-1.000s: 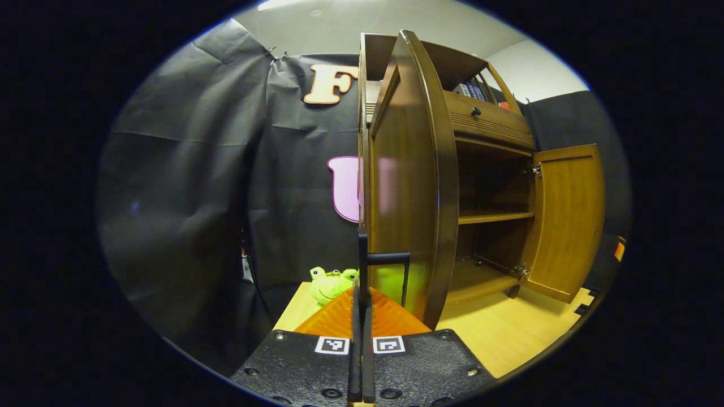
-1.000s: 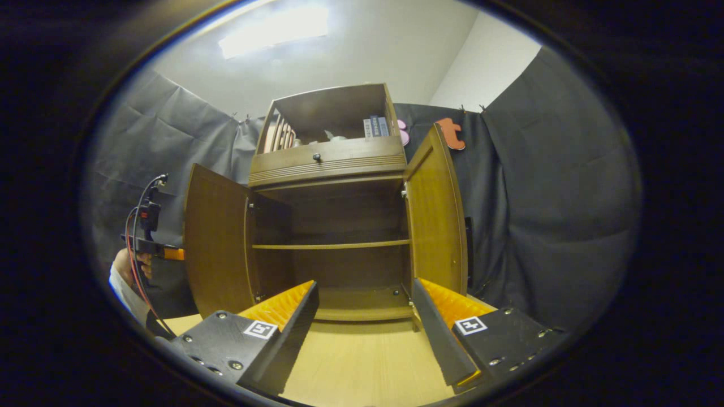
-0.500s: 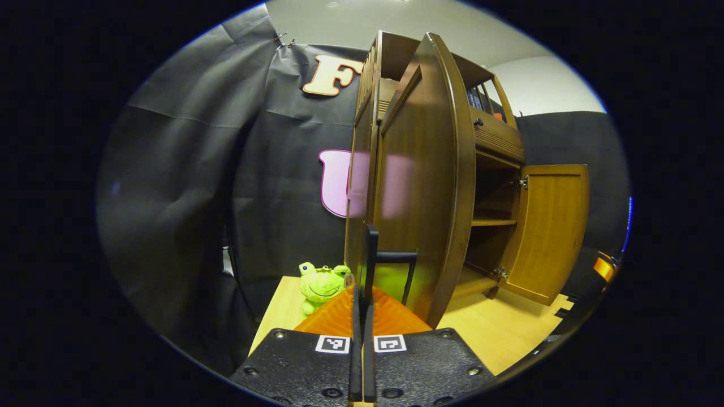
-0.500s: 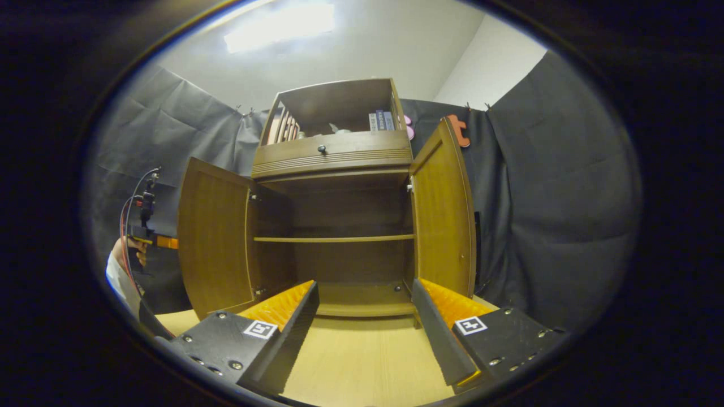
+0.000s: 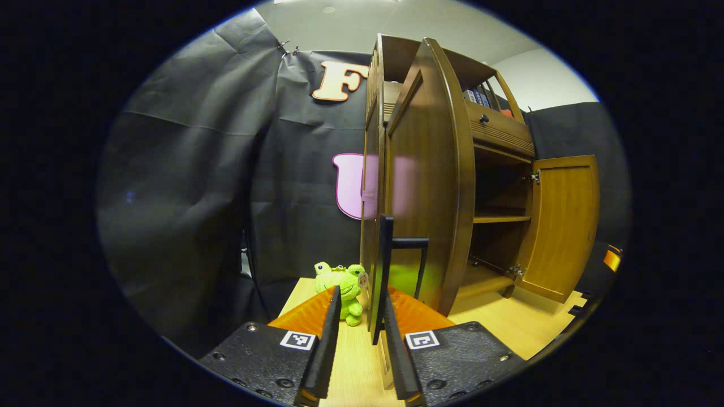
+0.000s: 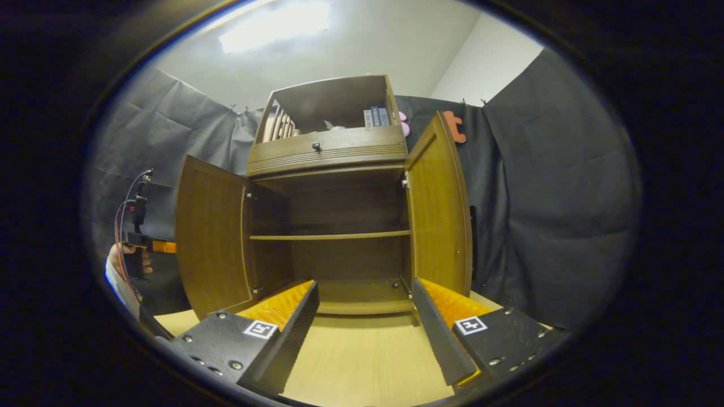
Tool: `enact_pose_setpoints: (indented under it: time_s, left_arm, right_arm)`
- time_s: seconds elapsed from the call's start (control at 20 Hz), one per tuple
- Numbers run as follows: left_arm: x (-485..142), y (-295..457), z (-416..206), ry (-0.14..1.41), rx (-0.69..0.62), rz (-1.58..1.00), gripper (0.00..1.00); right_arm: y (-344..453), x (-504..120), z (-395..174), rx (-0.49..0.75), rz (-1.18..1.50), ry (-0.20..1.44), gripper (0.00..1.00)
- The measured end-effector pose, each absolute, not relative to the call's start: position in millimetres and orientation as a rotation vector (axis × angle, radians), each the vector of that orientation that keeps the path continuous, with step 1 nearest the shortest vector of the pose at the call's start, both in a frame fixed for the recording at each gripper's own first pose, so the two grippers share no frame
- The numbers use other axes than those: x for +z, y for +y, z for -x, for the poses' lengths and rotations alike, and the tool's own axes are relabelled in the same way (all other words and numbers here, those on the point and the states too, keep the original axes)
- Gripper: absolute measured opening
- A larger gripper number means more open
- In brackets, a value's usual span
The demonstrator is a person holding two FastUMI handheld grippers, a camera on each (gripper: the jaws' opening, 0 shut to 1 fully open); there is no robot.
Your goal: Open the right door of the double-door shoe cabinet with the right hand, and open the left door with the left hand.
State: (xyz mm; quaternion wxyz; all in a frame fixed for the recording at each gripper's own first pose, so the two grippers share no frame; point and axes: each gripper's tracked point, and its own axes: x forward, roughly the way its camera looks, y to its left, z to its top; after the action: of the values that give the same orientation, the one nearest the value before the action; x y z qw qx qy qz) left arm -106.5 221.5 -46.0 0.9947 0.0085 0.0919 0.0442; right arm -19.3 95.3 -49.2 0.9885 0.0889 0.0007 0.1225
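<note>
The brown shoe cabinet (image 6: 331, 152) stands with both doors swung out. In the right gripper view the left door (image 6: 212, 237) and right door (image 6: 438, 209) flank bare shelves. My right gripper (image 6: 365, 285) hangs open in front of the cabinet, holding nothing. In the left gripper view the left door (image 5: 427, 169) is seen nearly edge-on, and its black bar handle (image 5: 386, 265) stands between the parted fingers of my left gripper (image 5: 362, 291), closer to the right finger, not pressed. The right door (image 5: 563, 220) shows beyond. The left gripper (image 6: 141, 240), held by a hand, shows behind the left door.
A green frog plush (image 5: 339, 282) sits on the light wooden surface (image 6: 362, 362) beside the cabinet's left side. A drawer with a dark knob (image 6: 316, 146) and an open top shelf with books (image 6: 375, 117) lie above the doors. Black cloth walls surround the booth.
My left gripper's fingers have parted and let go of the left door's handle. The left door swung a little wider beforehand. The right gripper stays open, almost still.
</note>
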Motion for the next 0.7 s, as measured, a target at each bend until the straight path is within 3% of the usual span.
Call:
enact_pose_setpoints:
  time_s: [0.15, 0.3, 0.35, 0.45, 0.5, 0.55, 0.7]
  left_arm:
    - [-47, 224, 111, 0.185, 0.126, 0.01, 0.71]
    - [-45, 229, 123, 0.198, 0.181, 0.001, 0.77]
    - [-40, 231, 127, 0.191, 0.21, 0.004, 0.89]
    - [-27, 234, 140, 0.154, 0.253, -0.005, 0.89]
    - [-19, 235, 148, 0.129, 0.272, -0.005, 0.84]
    - [-11, 232, 152, 0.112, 0.285, -0.003, 0.96]
    - [9, 210, 165, 0.067, 0.28, 0.012, 0.92]
  right_arm:
    - [95, -50, 18, 0.245, -0.175, 0.004, 0.98]
    - [95, -50, 18, 0.245, -0.168, 0.001, 0.98]
    - [94, -49, 18, 0.243, -0.167, -0.002, 0.98]
    - [92, -50, 18, 0.24, -0.169, -0.004, 0.98]
    - [91, -50, 18, 0.237, -0.17, -0.004, 0.98]
    - [89, -49, 17, 0.233, -0.17, -0.004, 0.98]
    - [85, -51, 17, 0.225, -0.177, -0.003, 0.98]
